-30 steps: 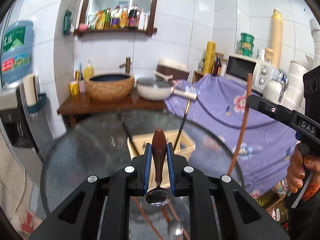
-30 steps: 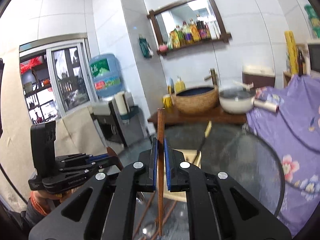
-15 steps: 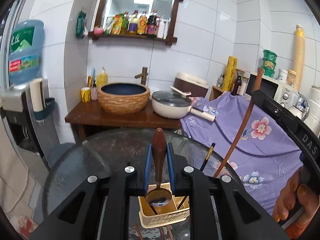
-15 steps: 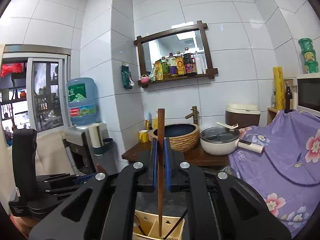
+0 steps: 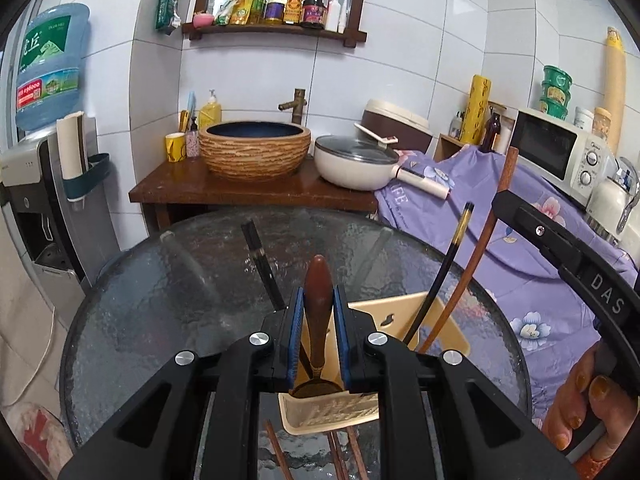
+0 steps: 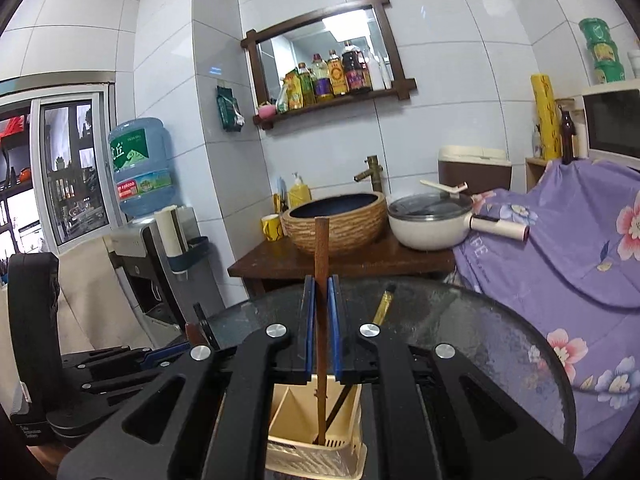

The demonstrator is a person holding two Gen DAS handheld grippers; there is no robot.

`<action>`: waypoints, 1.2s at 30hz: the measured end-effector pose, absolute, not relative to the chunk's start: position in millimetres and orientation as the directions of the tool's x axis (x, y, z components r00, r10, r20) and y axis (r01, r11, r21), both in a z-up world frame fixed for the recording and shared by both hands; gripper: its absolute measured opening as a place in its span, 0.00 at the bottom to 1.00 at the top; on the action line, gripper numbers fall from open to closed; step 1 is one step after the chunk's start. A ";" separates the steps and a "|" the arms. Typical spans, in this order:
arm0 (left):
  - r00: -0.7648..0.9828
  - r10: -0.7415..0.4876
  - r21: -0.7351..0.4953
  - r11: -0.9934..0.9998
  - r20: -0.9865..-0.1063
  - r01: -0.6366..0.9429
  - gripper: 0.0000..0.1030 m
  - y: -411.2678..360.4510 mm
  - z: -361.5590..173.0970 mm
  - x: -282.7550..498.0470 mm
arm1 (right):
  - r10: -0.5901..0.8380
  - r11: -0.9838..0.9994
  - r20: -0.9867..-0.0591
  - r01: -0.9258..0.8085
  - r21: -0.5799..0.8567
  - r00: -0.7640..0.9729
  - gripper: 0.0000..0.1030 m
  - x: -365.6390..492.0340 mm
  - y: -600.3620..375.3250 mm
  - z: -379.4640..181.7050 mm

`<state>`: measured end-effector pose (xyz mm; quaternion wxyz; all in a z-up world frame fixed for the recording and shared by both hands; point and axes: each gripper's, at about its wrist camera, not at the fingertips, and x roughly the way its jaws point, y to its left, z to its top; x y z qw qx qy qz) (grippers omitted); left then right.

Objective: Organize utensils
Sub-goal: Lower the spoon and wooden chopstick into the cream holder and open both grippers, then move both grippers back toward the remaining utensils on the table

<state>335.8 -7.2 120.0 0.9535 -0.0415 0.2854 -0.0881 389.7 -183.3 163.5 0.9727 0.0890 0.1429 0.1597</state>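
My left gripper (image 5: 318, 300) is shut on a spoon (image 5: 318, 300) with a brown wooden handle, its metal bowl down over the beige utensil holder (image 5: 444, 316). My right gripper (image 6: 321, 292) is shut on a brown wooden chopstick (image 6: 321, 248), held upright with its lower end inside the holder (image 6: 316, 456). In the left wrist view the chopstick (image 5: 476, 256) leans in the holder beside a black chopstick with a gold tip (image 5: 444, 272). The black chopstick (image 6: 382, 308) also shows in the right wrist view. Loose brown chopsticks (image 5: 340, 456) lie on the table below the holder.
The holder stands on a round dark glass table (image 5: 168, 280). A dark utensil (image 5: 262, 264) lies on the glass behind my left gripper. Behind are a wooden stand with a basin (image 5: 254, 148) and a white pot (image 5: 356, 164), and a purple flowered cloth (image 5: 532, 280) at the right.
Both grippers have come down toward the holder. The chopstick's lower end now sits inside a compartment, and the spoon's bowl hangs just over the holder.
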 end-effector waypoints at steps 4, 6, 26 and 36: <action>0.810 -0.189 -0.128 0.982 -0.555 0.142 0.14 -5.8 109.5 339.1 | 0.333 0.932 -0.274 -0.273 0.237 0.902 0.07 393.1 -188.4 153.5; 0.806 -0.190 -0.124 0.982 -0.560 0.145 0.14 -6.2 105.1 340.9 | 0.336 0.931 -0.289 -0.269 0.247 0.897 0.07 395.7 -190.6 150.0; 0.874 -0.207 -0.118 0.978 -0.439 0.173 0.80 4.0 108.5 277.9 | 0.278 0.949 -0.303 -0.213 0.233 0.911 0.58 361.6 -211.2 135.7; 0.823 -0.121 -0.069 0.993 -0.555 0.100 0.81 21.2 54.1 248.1 | 0.307 0.952 -0.488 -0.274 0.140 0.817 0.62 324.8 -190.1 80.1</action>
